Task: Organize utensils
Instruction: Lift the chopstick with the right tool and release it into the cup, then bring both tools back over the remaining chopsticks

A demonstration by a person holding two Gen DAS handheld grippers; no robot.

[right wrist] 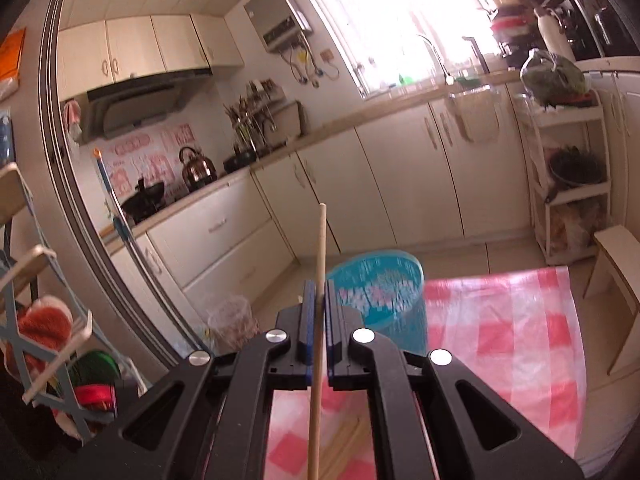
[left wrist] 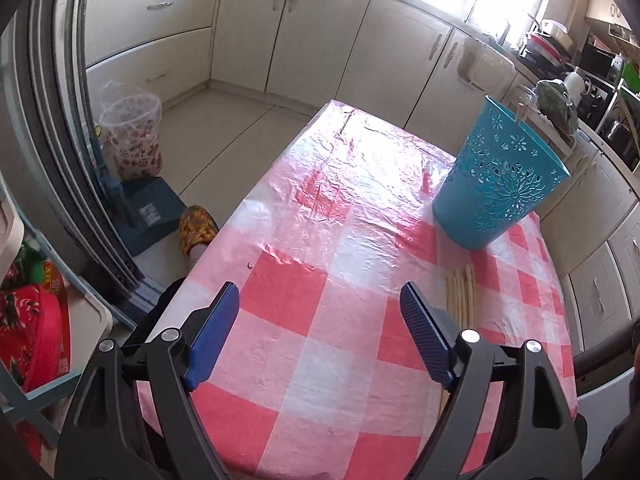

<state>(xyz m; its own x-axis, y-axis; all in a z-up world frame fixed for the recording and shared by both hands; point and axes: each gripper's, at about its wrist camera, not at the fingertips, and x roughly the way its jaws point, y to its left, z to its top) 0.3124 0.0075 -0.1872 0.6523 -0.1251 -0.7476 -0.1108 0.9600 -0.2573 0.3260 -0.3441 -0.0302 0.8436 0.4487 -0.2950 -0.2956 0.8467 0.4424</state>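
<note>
A teal perforated plastic basket (left wrist: 500, 184) stands upright on the red-and-white checked tablecloth (left wrist: 320, 320) at the right. Several pale wooden chopsticks (left wrist: 462, 294) lie on the cloth just right of my left gripper (left wrist: 320, 300), which is open and empty above the table's near half. My right gripper (right wrist: 319, 292) is shut on one wooden chopstick (right wrist: 319, 264) that runs lengthwise between its blue pads and sticks out ahead. It is held in the air, near the basket's open mouth (right wrist: 376, 284). More chopsticks (right wrist: 344, 444) lie on the cloth below it.
Cream kitchen cabinets (left wrist: 320, 40) line the far wall. A patterned plastic bin (left wrist: 132, 136) and a blue box (left wrist: 150, 212) stand on the floor left of the table. A shelf rack (right wrist: 568, 176) stands at the right. A slippered foot (left wrist: 196, 228) shows by the table's left edge.
</note>
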